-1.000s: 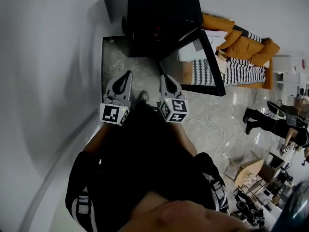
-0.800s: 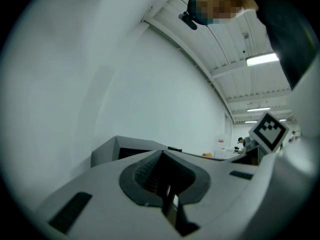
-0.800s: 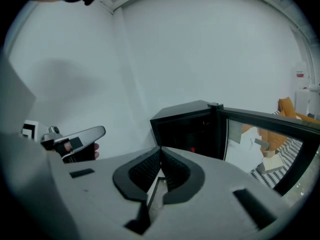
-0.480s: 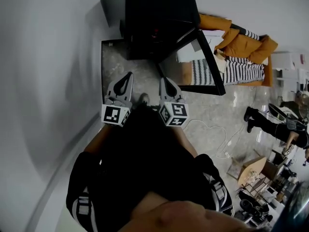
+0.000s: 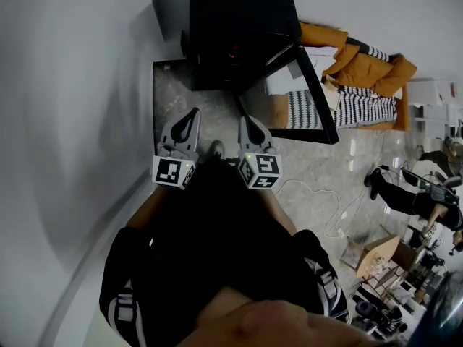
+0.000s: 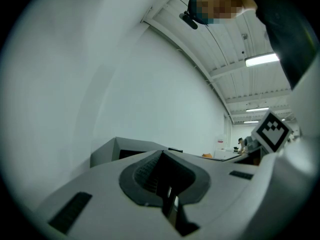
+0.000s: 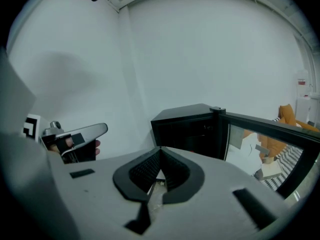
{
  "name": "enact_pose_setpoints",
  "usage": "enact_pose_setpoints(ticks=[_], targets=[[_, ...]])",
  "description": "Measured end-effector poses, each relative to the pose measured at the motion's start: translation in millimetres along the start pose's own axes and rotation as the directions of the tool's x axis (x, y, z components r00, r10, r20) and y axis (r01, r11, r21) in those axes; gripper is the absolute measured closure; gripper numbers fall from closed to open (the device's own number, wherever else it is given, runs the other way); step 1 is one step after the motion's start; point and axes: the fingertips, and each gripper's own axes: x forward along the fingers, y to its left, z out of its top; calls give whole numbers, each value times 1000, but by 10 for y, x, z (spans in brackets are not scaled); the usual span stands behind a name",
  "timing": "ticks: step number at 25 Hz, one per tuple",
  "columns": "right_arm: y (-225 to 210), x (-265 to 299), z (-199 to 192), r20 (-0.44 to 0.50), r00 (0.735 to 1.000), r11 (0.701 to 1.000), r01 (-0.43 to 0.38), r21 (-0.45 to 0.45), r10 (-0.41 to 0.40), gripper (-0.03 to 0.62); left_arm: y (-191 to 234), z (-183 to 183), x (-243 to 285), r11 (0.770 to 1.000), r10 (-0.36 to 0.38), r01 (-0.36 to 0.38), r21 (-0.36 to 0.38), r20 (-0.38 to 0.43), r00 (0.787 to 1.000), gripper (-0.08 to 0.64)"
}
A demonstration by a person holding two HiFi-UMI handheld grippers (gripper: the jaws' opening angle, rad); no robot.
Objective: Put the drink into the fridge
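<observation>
A black fridge (image 5: 239,27) stands on the floor against the white wall, its glass door (image 5: 304,96) swung open to the right. I see no drink in any view. Both grippers hover side by side in front of the fridge, pointing at it. My left gripper (image 5: 192,114) has its jaws together with nothing between them (image 6: 162,155). My right gripper (image 5: 244,119) is also shut and empty (image 7: 160,151). In the right gripper view the fridge (image 7: 192,129) and its open door (image 7: 270,141) lie just ahead. The inside of the fridge is dark.
An orange sofa (image 5: 365,67) with a striped throw stands behind the open door. A white cable (image 5: 318,194) trails across the tiled floor. A person (image 5: 412,194) and a cardboard box (image 5: 372,255) are at the far right. A white wall (image 5: 65,121) runs along the left.
Both grippers stay where they were, shut. The person at the far right has shifted a little.
</observation>
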Motion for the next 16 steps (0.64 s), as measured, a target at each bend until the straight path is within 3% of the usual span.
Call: enact_pose_setpoints(ticks=[16], targets=[[-6, -55, -6, -4, 1000, 1000, 3, -7, -3, 592, -69, -19, 14, 1000, -12, 12, -3, -4, 1000, 555]])
